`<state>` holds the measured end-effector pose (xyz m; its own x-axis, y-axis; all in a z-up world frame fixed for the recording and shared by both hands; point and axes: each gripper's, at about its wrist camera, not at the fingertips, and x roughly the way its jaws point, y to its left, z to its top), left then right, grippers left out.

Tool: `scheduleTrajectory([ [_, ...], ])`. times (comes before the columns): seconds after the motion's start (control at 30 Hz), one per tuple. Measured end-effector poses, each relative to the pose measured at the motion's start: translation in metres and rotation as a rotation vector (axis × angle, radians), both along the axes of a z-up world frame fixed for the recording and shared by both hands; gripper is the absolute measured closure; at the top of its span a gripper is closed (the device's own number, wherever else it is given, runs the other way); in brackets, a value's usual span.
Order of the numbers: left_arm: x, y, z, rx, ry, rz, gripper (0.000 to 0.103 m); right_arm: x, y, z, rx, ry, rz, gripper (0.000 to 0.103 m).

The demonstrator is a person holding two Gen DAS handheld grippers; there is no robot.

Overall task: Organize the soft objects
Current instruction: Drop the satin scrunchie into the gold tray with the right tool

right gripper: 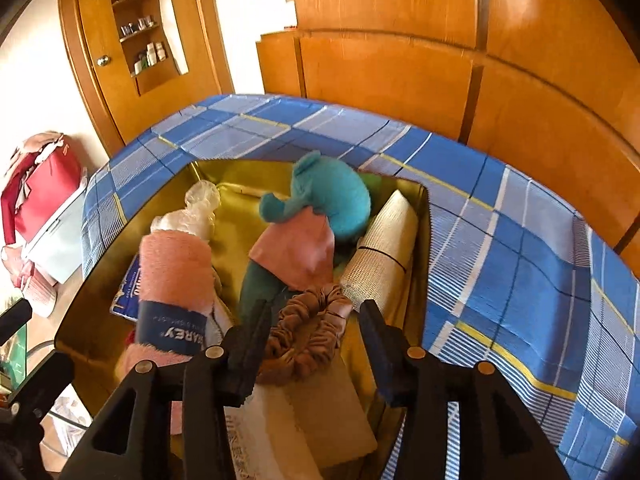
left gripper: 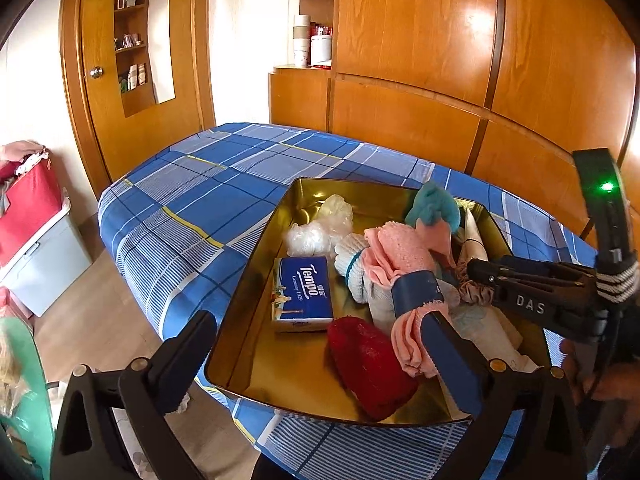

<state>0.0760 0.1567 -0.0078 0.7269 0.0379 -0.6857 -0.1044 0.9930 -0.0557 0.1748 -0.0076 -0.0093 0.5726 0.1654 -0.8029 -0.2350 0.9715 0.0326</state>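
A gold metal tray (left gripper: pixel 256 272) sits on the blue plaid table (left gripper: pixel 200 184) and holds soft items: a pink rolled towel with a blue band (left gripper: pixel 400 256), a red pouch (left gripper: pixel 372 364), a Tempo tissue pack (left gripper: pixel 302 294), clear plastic bags (left gripper: pixel 320 228), a teal plush (right gripper: pixel 332 196), a mesh roll (right gripper: pixel 384 248) and a brown scrunchie (right gripper: pixel 308 332). My left gripper (left gripper: pixel 320 344) is open over the tray's near edge, one finger touching the towel. My right gripper (right gripper: pixel 316 340) is open with the scrunchie between its fingers; it shows in the left wrist view (left gripper: pixel 480 276).
A wooden wardrobe wall (left gripper: pixel 420 60) stands behind the table. A wooden door with shelves (left gripper: pixel 132 52) is at the back left. A red bag on a grey bin (left gripper: pixel 36 232) stands on the floor at the left. White folded cloth (right gripper: pixel 312 412) lies in the tray's near right corner.
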Motion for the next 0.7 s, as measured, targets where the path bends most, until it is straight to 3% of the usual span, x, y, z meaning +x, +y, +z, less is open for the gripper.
scheduleTrajectory([
  [0.7, -0.035, -0.004, 0.02, -0.011, -0.092, 0.061, 0.0, -0.092, -0.01, 0.024, -0.003, -0.187, -0.184, 0.054],
])
